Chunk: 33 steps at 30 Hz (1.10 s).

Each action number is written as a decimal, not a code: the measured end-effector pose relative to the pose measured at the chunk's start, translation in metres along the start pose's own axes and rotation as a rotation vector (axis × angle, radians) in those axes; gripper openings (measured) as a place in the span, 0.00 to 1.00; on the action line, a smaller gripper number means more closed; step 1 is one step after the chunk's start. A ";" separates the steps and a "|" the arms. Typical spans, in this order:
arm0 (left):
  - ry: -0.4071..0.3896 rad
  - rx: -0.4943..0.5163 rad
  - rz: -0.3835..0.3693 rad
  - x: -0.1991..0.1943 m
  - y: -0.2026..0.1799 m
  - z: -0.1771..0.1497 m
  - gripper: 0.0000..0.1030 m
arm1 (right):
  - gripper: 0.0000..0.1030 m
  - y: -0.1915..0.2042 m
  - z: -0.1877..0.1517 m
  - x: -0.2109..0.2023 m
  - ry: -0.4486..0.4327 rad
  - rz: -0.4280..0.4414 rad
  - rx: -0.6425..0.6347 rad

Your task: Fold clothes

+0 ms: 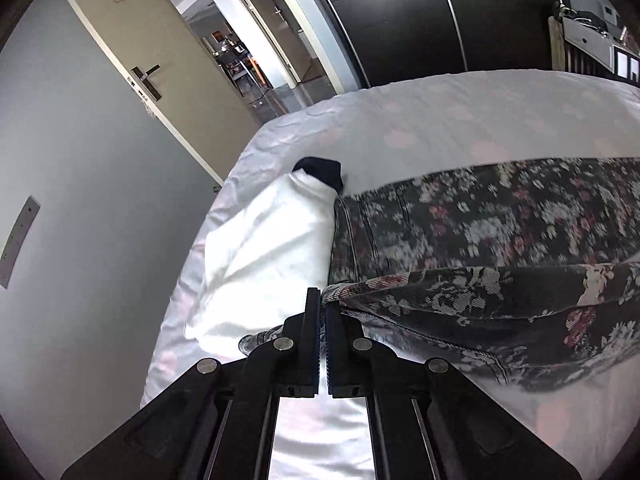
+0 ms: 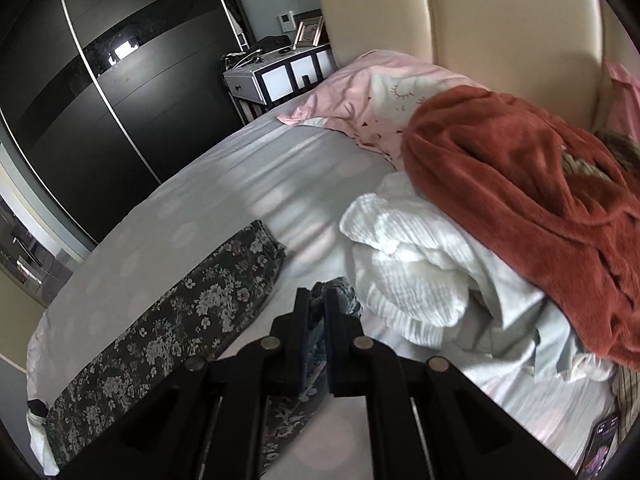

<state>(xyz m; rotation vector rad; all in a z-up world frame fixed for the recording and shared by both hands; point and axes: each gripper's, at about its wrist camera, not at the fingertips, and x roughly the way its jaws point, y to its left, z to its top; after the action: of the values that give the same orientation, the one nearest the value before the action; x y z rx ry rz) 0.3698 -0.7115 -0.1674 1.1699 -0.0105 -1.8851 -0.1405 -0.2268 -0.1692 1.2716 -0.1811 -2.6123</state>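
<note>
Since both my grippers are clamped on cloth, I'll start with the grips. Left gripper (image 1: 322,300): jaws pressed together, pinching a corner/edge of the floral trousers (image 1: 500,220); fabric bunches right at the tips and hangs off toward 3 o'clock. Right gripper (image 2: 316,300): jaws nearly together w/ a wad of the same floral print squeezed between them.

Handling, my read: soft, limp woven cloth, light, prob. a denim-like twill given the visible seam stitching, so a bit more body than a tee but zero stiffness. It sags between my two pinch pts and will drape wherever I drop it. Not slippery, not fragile. Best holds are seamed edges, i.e. waistband or hem corners, where layers are thick and won't slide out of the pads. A single-layer pinch mid-panel would just pull a peak.

Where it is: on the bed (image 1: 440,120), part lifted by me, rest lying on the sheet. In the left view it sits at 3 o'clock from the tips, butting against a white garment (image 1: 264,248) at 10 o'clock. In the right view a long strip runs from 11 o'clock down to 8 o'clock.

Long axis: along that strip, roughly across the bed. Which end is waist vs. hem I can't tell.
</note>
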 end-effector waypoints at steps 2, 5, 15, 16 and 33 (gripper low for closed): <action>0.004 0.012 0.021 0.015 -0.006 0.019 0.02 | 0.06 0.023 0.013 0.017 -0.003 -0.014 -0.038; 0.020 0.023 0.046 0.042 -0.015 0.043 0.02 | 0.06 0.055 0.033 0.047 0.017 -0.022 -0.059; 0.132 0.087 0.096 0.164 -0.064 0.100 0.02 | 0.04 0.127 0.059 0.170 0.082 -0.172 -0.190; 0.142 0.084 0.101 0.174 -0.067 0.102 0.02 | 0.04 0.132 0.060 0.180 0.075 -0.192 -0.206; 0.153 0.095 0.124 0.205 -0.084 0.097 0.04 | 0.16 0.117 0.077 0.218 0.124 -0.012 -0.343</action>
<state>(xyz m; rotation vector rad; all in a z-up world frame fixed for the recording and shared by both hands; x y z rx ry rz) 0.2109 -0.8407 -0.2963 1.3454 -0.0868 -1.6987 -0.3132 -0.3958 -0.2630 1.3026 0.2852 -2.4260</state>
